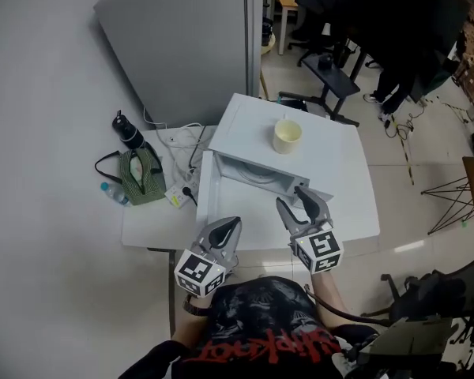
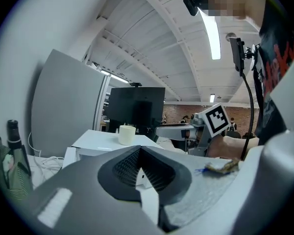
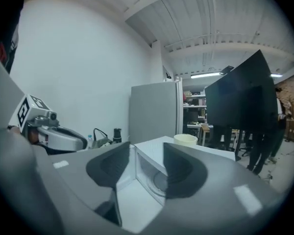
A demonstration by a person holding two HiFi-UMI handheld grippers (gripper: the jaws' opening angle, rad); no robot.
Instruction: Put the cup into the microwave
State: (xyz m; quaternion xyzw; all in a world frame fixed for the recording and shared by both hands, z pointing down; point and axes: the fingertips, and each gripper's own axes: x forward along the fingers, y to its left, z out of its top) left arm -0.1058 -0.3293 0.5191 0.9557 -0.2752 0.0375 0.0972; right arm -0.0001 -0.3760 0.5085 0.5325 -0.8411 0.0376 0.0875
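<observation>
cup (image 1: 287,135): upright on top of the microwave (image 1: 245,125), toward 12 o'clock from both grippers, touched by neither.
microwave: on a white table (image 1: 355,215), its door (image 1: 206,192) swung open at the cavity's 9 o'clock side, turntable showing inside.
left gripper (image 1: 231,226): at 6 o'clock of the door, jaws pressed together with nothing between them.
right gripper (image 1: 291,196): at 6 o'clock of the cavity, jaws a narrow gap apart, empty.
green pouch (image 1: 141,174): at 9 o'clock of the microwave, a black bottle (image 1: 129,131) just beyond it.
</observation>
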